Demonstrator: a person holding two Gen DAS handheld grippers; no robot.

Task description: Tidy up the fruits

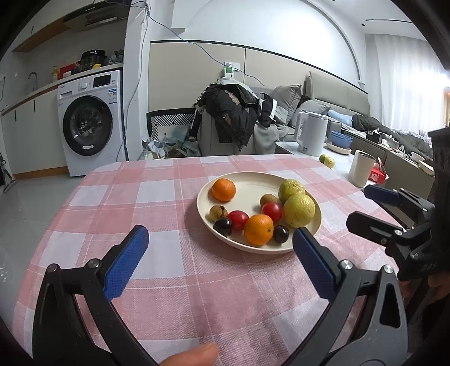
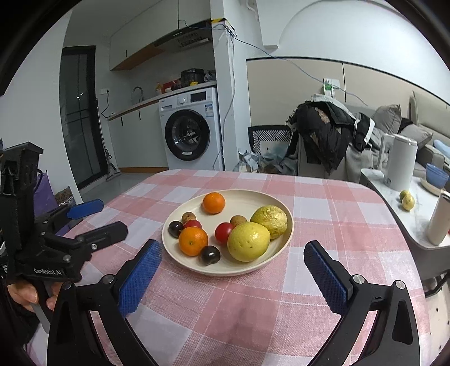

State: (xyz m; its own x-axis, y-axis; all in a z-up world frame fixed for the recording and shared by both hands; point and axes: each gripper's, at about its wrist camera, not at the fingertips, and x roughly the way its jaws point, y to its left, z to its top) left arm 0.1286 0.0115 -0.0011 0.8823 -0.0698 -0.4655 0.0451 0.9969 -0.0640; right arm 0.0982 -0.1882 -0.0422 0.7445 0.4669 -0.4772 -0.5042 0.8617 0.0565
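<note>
Appears near done: all fruit on plate [image 2: 281,247] at frame centre. Left gripper [image 1: 219,253] and right gripper [image 2: 232,267] fingers wide apart, empty.

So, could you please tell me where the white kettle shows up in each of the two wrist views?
Left wrist view: the white kettle stands right of centre, beyond the table's far edge.
Right wrist view: the kettle stands near the right edge, on the side counter.
Shared landmark: the washing machine, well to the kettle's left in both.

White washing machine [image 1: 89,121], grey sofa [image 1: 332,104], white walls [image 1: 253,25]
</note>
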